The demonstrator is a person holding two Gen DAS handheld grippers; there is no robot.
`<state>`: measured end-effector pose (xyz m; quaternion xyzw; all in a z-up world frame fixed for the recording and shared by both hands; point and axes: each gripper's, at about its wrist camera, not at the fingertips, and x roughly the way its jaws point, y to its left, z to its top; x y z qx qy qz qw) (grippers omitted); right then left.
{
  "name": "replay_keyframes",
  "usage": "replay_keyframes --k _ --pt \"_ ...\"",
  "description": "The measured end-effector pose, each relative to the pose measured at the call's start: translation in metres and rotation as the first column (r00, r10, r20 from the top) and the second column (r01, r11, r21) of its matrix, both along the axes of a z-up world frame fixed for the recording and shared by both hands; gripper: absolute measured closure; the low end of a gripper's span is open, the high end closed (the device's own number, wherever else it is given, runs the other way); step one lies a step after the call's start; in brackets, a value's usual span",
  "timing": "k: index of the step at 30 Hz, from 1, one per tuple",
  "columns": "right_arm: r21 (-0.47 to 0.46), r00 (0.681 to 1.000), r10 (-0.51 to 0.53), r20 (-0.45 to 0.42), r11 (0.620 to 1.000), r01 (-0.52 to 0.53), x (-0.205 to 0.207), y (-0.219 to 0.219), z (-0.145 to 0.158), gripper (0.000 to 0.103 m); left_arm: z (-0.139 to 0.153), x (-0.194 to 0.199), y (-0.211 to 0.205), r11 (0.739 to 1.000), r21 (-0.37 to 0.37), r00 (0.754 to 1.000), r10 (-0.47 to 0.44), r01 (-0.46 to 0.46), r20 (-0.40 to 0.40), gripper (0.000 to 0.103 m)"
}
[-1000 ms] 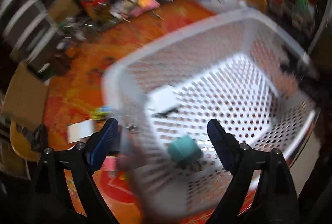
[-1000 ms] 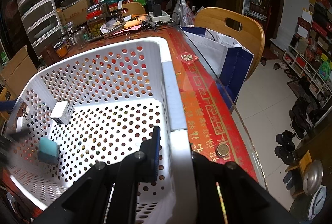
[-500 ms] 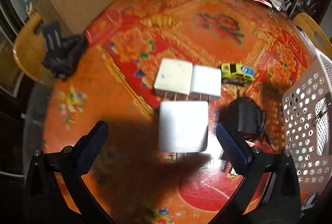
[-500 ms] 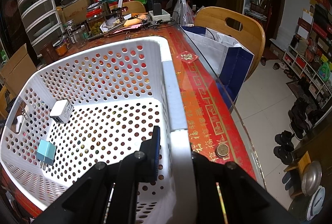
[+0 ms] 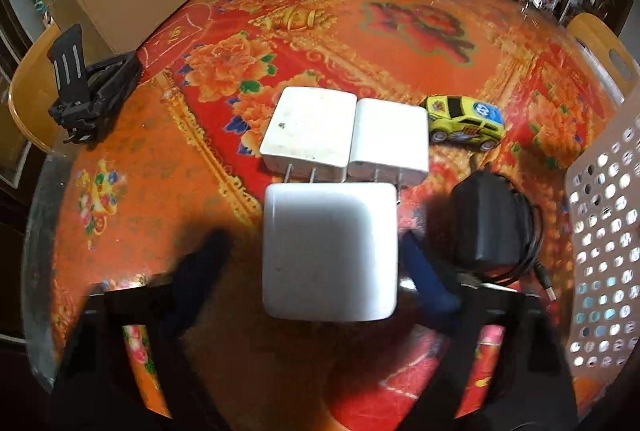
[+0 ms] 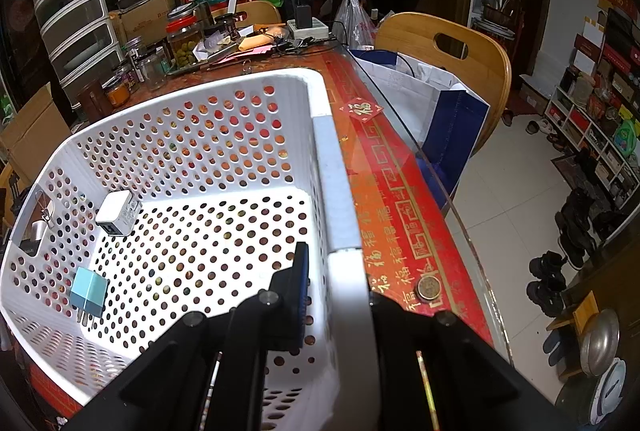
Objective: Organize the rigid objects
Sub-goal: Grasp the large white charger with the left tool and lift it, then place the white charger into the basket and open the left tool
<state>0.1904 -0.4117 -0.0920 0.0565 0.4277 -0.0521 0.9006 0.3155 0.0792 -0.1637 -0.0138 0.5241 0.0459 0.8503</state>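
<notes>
White charger block point(image 5: 330, 251) lies on the desk point(image 5: 160, 171), left of the basket point(image 5: 604, 231). Left gripper point(image 5: 312, 263) fingers have just been closing around it, right pad near, left short. Squeeze squarely on flat sides. Right gripper point(image 6: 340, 283) clenched on basket rim.

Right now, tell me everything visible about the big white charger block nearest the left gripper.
The white charger block is a smooth, glossy, plastic-looking cube with rounded corners and faint scuffs. It sits on the patterned tablecloth, its far edge over the prongs of two flatter white adapters. The left gripper straddles it, jaws just closing; the right finger looks against its side, the left finger apart. Its own prongs are hidden.
</notes>
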Motion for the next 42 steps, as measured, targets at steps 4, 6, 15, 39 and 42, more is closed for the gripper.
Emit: replay_keyframes --k 4,6,15,39,42 --pt "0.0 1.0 0.001 0.0 1.0 -0.001 0.0 0.0 0.0 0.095 0.004 -0.004 -0.003 0.998 0.063 1.0 0.017 -0.019 0.024 0.051" --pt "0.001 1.0 0.001 0.001 1.0 -0.001 0.0 0.0 0.0 0.094 0.009 -0.01 -0.002 0.999 0.049 0.999 0.016 -0.018 0.044 0.051" --pt "0.0 1.0 0.004 0.002 1.0 -0.004 0.0 0.0 0.0 0.095 0.062 -0.024 -0.005 0.987 0.148 0.984 0.029 -0.055 0.175 0.051" --pt "-0.003 1.0 0.013 0.001 1.0 -0.013 0.002 0.002 0.001 0.094 0.153 -0.032 -0.139 0.955 0.254 0.94 -0.22 0.153 0.262 0.051" --pt "-0.001 1.0 0.014 0.001 1.0 -0.014 0.002 0.002 0.001 0.094 0.159 -0.033 -0.16 0.947 0.27 0.932 -0.247 0.174 0.266 0.051"
